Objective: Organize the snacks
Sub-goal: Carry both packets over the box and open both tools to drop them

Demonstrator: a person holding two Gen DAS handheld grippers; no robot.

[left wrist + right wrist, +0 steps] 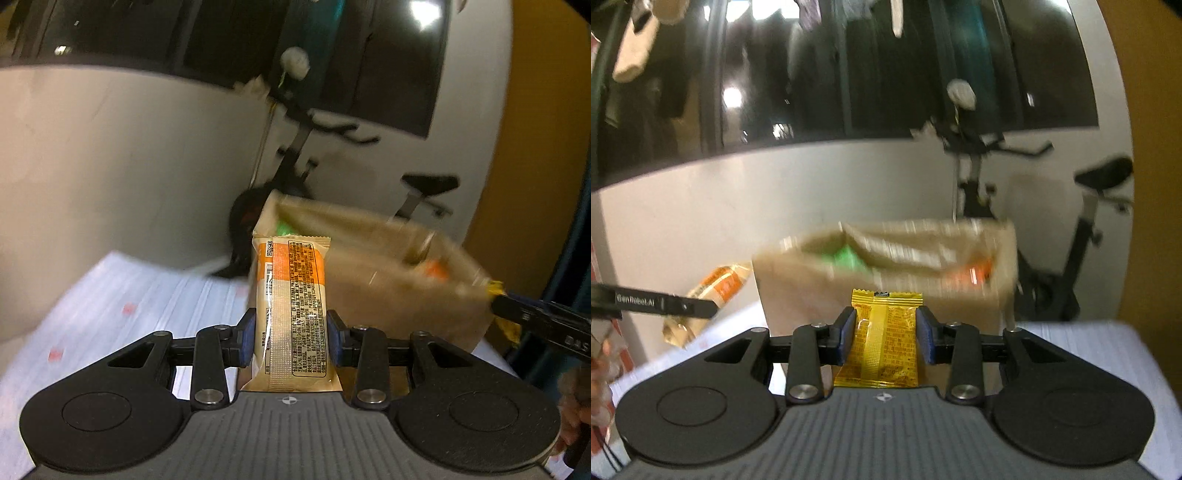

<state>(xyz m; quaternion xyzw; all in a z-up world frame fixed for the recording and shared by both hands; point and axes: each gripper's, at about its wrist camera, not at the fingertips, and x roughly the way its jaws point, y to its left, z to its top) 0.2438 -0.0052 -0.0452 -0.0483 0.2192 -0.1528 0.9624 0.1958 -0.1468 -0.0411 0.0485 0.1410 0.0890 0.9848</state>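
Snacks: orange-cream packet, yellow packet.

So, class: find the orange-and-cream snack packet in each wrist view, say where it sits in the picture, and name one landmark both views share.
Left wrist view: orange-and-cream snack packet at centre, upright, clamped in the left gripper.
Right wrist view: the same packet at the left edge, tilted, held in the black gripper reaching in from the left.
Shared landmark: the brown paper bag standing open behind the packet, in front of the exercise bike.
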